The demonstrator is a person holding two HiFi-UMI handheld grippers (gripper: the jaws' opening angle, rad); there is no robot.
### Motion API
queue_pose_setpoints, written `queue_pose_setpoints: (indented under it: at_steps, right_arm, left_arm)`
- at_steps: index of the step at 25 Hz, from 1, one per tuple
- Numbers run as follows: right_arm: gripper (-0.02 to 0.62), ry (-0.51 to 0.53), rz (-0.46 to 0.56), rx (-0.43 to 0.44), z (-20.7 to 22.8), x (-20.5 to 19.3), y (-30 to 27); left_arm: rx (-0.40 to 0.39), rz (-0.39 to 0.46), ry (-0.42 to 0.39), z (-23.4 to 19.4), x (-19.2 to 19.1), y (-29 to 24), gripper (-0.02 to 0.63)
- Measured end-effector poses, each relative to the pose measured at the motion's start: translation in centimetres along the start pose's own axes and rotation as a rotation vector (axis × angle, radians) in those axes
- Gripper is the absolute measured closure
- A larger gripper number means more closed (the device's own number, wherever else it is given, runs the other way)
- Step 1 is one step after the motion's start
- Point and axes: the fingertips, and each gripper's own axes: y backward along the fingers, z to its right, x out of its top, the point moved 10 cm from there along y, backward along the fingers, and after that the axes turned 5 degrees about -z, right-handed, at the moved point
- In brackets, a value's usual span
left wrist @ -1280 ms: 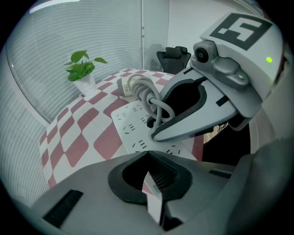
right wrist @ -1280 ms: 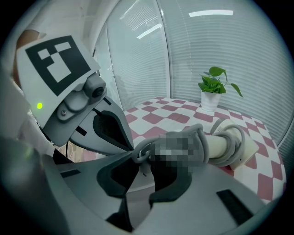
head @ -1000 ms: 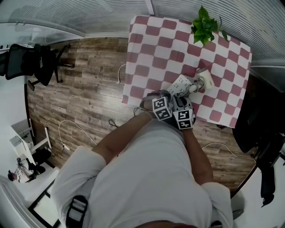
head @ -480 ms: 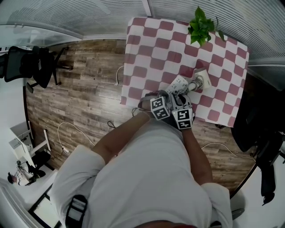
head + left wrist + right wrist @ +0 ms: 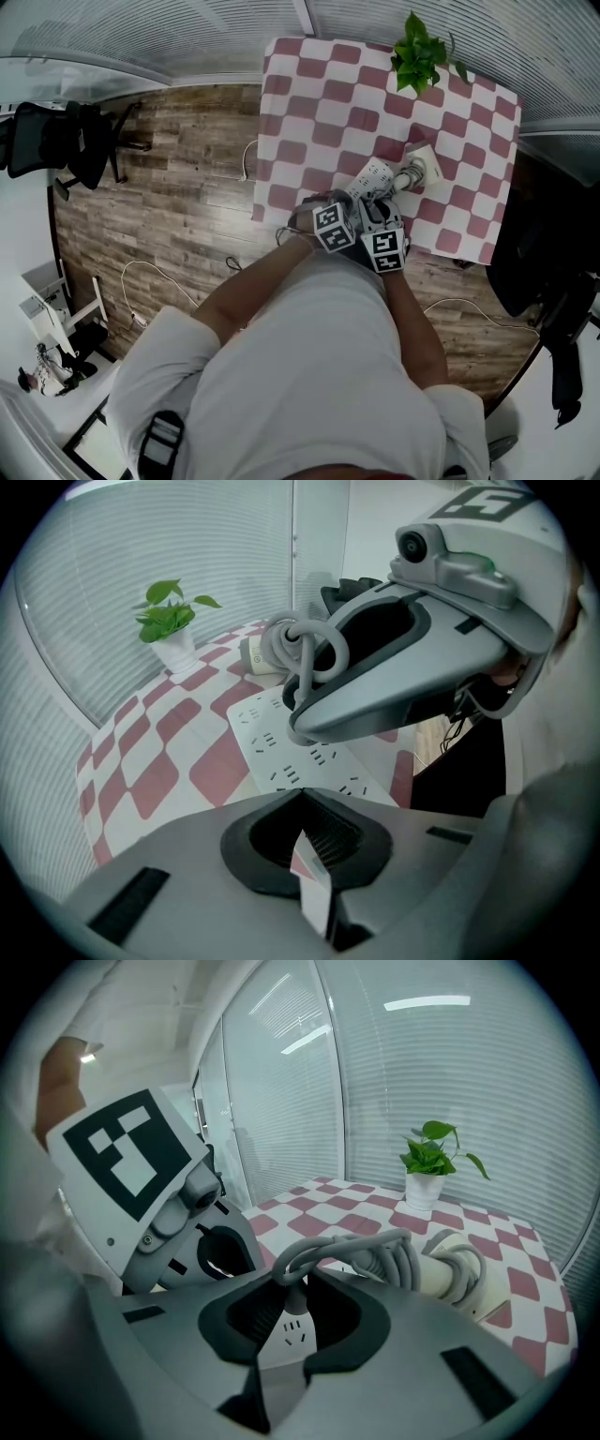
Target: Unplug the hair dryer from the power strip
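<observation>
While left gripper (image 5: 312, 847) sits clenched at the near end of the power strip (image 5: 281, 752) (a white edge shows between its jaws; looks like the strip's end, not fully sure), right gripper (image 5: 291, 1316) is clamped on the grey plug (image 5: 293, 1296), right where the cord (image 5: 358, 1248) runs into it. Can't tell whether the pins are out of the socket. One empty three-hole socket shows just under the right jaws.

Location: strip lies flat on the checkered table (image 5: 309, 103), toward its front edge. Hair dryer (image 5: 418, 169) lies on its side just beside the strip's far end, cord wound in loops round its body.

Handling, my read:
- Plug: small, rigid, held by socket friction. Take it by the body and pull straight along the pins.
- Cord: soft, rubbery, likely to slip or strain, so no tugging on it.
- Strip: light plastic, would probably lift with the plug, so it needs pinning down.
- Dryer: smooth shell, lightish. Little free cord shows, so a long pull could drag it.

Count: 1 hair dryer, 1 power strip, 1 plug, 1 cord, 1 potted plant (image 5: 418, 58), 2 grippers.
</observation>
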Motion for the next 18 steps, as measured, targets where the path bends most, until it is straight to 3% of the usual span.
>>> queue_pose_setpoints:
  at_steps: [18]
  right_arm:
    - [0.506, -0.027, -0.064, -0.033, 0.6, -4.6, 3.1]
  left_arm:
    - [-0.025, -0.007, -0.012, 0.0, -0.2, -0.2, 0.575]
